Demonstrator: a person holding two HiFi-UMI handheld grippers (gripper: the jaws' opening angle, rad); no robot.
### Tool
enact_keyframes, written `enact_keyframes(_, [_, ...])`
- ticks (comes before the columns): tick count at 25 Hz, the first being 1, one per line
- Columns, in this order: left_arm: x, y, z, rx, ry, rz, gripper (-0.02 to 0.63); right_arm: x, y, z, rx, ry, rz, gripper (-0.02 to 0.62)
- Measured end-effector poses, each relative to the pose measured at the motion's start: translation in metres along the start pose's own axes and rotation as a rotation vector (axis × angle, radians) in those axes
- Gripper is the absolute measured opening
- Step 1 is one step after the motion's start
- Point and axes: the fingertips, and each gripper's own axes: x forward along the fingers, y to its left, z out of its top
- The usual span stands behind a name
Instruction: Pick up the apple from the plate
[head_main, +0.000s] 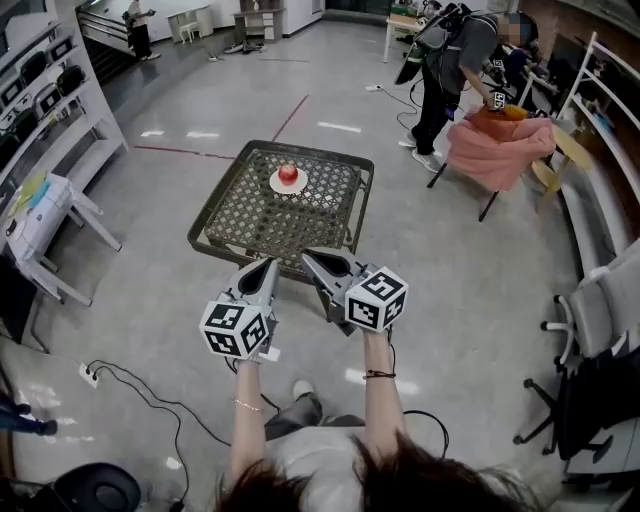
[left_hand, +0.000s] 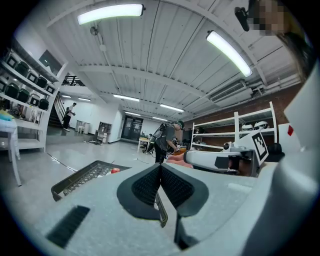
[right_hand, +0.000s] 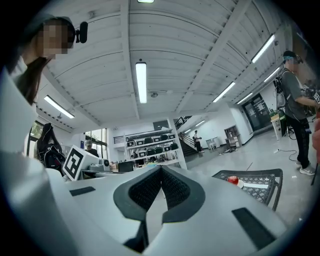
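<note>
One apple (head_main: 288, 173), one plate (head_main: 276, 187), two tools (head_main: 270, 263) (head_main: 306, 257)

Left gripper (left_hand: 161, 167) fingers together, apple (left_hand: 115, 170) beyond

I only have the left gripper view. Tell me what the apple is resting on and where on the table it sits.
Observer: The head view shows the apple on a small white plate, toward the far side of the mesh table.
Operator: Report the right gripper fingers.
Observer: In the right gripper view they are closed together, with nothing between them.
Operator: Give me the left gripper against the table.
Observer: In the head view its tip shows at the table's near rim, with the apple well beyond it.
</note>
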Motion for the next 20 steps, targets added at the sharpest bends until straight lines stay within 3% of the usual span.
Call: enact_keyframes(20, [0.06,0.062,-0.01,-0.015,0.059,-0.09,0.011,0.057,-0.055,-0.014,0.003,0.039,-0.116,0.009])
